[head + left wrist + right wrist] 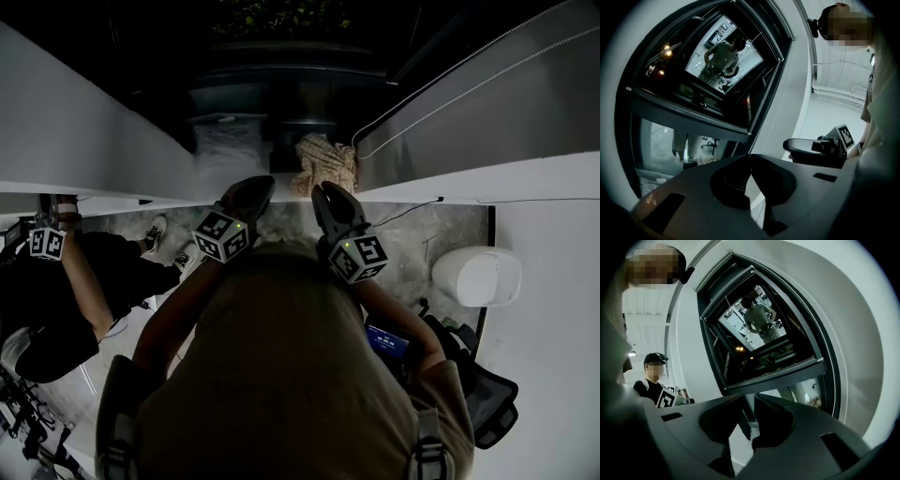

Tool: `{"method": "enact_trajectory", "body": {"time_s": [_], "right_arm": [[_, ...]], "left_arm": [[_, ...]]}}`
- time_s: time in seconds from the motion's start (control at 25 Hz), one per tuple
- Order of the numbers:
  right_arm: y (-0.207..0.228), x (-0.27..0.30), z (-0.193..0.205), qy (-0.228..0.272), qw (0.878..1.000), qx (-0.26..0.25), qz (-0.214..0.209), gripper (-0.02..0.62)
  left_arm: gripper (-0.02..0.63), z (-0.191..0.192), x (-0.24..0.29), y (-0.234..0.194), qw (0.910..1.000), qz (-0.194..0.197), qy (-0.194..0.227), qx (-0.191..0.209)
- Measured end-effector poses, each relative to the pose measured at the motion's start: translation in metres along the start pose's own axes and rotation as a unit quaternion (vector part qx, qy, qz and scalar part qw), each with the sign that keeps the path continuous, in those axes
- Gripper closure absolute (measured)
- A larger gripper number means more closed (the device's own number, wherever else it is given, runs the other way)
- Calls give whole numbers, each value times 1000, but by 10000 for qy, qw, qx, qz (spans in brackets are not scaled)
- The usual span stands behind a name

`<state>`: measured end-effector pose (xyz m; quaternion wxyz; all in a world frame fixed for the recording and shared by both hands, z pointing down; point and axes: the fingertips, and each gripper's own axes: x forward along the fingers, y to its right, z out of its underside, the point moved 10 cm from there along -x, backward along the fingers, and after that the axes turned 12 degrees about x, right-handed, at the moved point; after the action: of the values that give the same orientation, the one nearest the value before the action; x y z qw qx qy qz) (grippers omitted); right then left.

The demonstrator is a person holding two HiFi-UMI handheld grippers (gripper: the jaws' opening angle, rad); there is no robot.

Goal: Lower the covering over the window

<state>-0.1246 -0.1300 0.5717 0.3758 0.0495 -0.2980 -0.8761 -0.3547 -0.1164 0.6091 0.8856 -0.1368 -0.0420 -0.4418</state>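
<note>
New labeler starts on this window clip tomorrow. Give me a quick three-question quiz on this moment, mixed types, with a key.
1. True or false: the left gripper has its jaws shut.
2. What stands between the jaws of the right gripper? A) a handle B) nothing C) a cloth
3. Fill in: in the right gripper view, the bead cord runs along the ____ side of the window.
Key: 1 true; 2 B; 3 right.
</note>
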Motion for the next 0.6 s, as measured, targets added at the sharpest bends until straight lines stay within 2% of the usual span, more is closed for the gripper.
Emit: {"method": "enact_trajectory", "body": {"time_s": [0.6], "right_arm": [[8, -9, 3, 50, 9997, 136, 194, 517]], "left_arm": [[589, 7, 8, 5, 9998, 140, -129, -53]]}}
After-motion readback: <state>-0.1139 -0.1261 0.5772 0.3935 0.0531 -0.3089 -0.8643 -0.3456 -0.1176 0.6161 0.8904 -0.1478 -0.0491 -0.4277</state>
